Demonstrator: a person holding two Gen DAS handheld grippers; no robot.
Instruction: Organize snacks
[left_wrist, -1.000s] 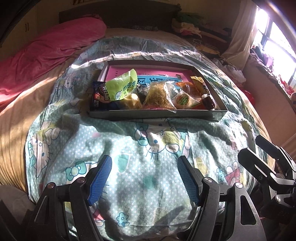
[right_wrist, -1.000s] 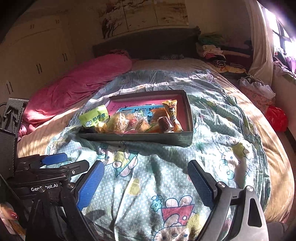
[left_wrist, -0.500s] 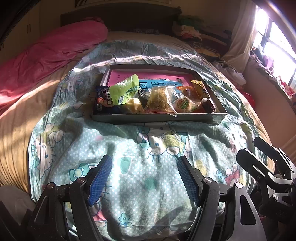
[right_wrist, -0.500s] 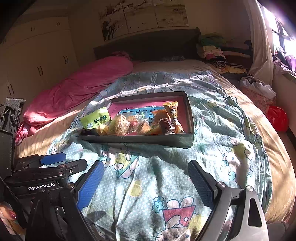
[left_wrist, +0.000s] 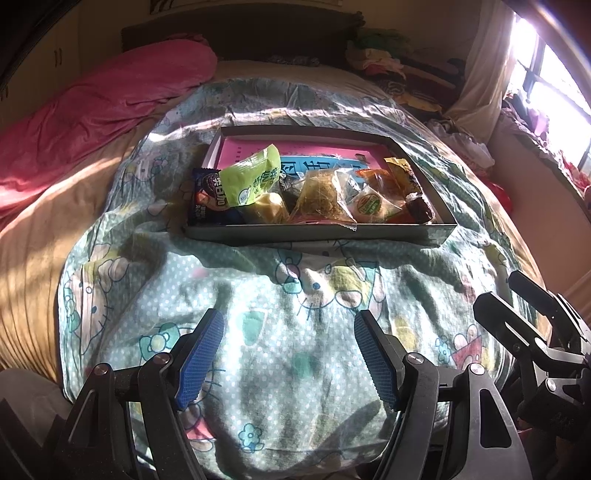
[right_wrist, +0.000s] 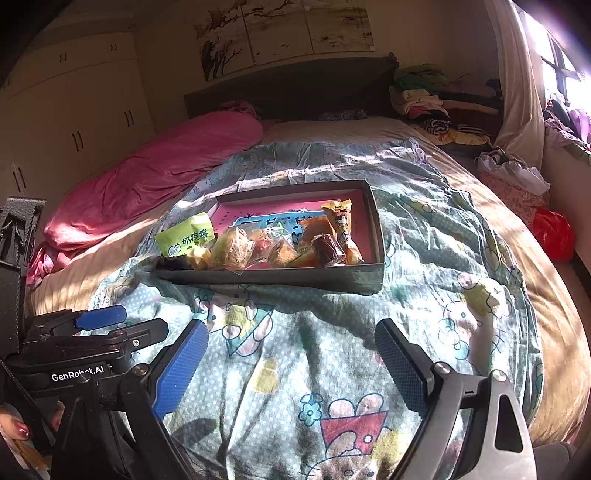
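both tongs (left_wrist: 288, 354) nearer one snack box (left_wrist: 317, 233)

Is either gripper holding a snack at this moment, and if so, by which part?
Nothing is held. The left gripper and right gripper are both open above the quilt; the snacks lie in the box.

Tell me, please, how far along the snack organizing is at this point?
Hardly begun. Done: nothing visibly sorted; the snack packets lie heaped along the near side of the box, with the green packet propped on top. In hand: nothing; the left tongs and right tongs are open and empty above the quilt. Left: all the sorting.
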